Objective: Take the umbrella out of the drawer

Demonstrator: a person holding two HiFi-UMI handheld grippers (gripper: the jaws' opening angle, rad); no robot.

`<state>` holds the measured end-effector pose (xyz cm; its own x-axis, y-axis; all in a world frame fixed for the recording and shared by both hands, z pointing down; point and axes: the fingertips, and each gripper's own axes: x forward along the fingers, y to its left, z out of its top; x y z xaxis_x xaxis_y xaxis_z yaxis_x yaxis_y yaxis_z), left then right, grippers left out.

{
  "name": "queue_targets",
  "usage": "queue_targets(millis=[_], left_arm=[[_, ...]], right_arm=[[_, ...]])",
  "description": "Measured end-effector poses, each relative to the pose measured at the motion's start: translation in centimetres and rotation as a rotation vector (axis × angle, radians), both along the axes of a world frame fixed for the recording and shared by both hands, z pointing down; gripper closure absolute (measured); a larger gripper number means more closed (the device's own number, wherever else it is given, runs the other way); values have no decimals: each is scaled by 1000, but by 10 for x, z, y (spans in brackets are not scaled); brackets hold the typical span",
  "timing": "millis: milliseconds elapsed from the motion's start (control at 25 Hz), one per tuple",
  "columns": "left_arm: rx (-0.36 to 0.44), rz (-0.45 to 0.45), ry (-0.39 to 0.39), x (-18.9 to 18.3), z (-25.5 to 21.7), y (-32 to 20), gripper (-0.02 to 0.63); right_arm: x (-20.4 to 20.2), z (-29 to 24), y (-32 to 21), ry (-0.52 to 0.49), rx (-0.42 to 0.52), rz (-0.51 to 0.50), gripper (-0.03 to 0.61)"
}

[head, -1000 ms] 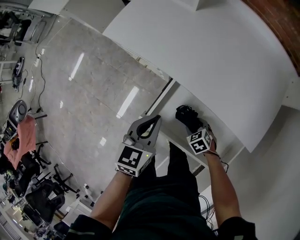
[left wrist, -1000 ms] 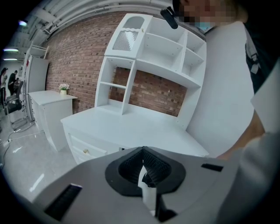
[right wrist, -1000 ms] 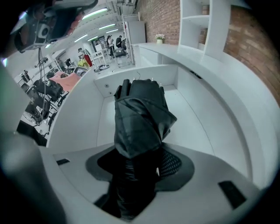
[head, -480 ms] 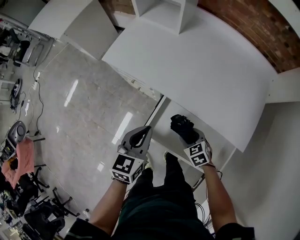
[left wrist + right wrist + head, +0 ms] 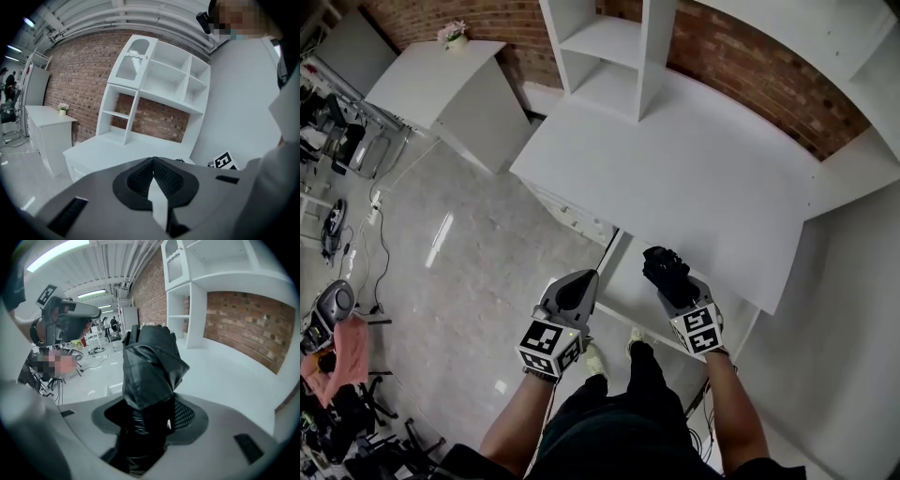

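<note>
A black folded umbrella [image 5: 664, 267] sticks up from my right gripper [image 5: 680, 298], which is shut on it. It hangs over the open white drawer [image 5: 623, 286] under the front edge of the white desk [image 5: 694, 178]. In the right gripper view the umbrella [image 5: 150, 357] fills the space between the jaws of the right gripper [image 5: 150, 416] and points toward the desk. My left gripper [image 5: 579, 281] is to the left of the drawer, over the floor. In the left gripper view the left gripper [image 5: 152, 161] has its jaws together with nothing between them.
A white shelf unit [image 5: 609, 56] stands at the back of the desk against a brick wall. A white cabinet [image 5: 441, 89] with a small flower pot [image 5: 455, 33] is to the left. Chairs and gear crowd the far left floor [image 5: 328, 309]. A white wall runs along the right.
Both grippers have risen, and the right one has lifted the umbrella higher above the drawer. The head view has tilted up to show the desk, shelves and brick wall.
</note>
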<state>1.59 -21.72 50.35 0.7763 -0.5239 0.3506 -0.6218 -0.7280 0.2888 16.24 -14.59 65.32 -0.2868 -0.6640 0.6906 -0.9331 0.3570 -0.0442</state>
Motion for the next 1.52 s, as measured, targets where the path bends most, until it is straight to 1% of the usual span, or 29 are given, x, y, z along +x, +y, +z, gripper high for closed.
queue_targets(millis=[200,560,920,1120,1520], left_arm=[[38,20,16,3,-28,0,607],[62,21,39,1,-72,2,607],[93,38,108,0,-118,7,607],[100,45,140,0,-143,10,607],[154,65,194,2,-195,14,607]], right_arm=[[6,-47,-4,-8,85,47,359],[7,-138,-9,-64,246,121,359],[12,-214,-7,-83,405,175,359],[13,-250,-2,-84,477,199,359],[14,-323,5,-103,615,233,359]])
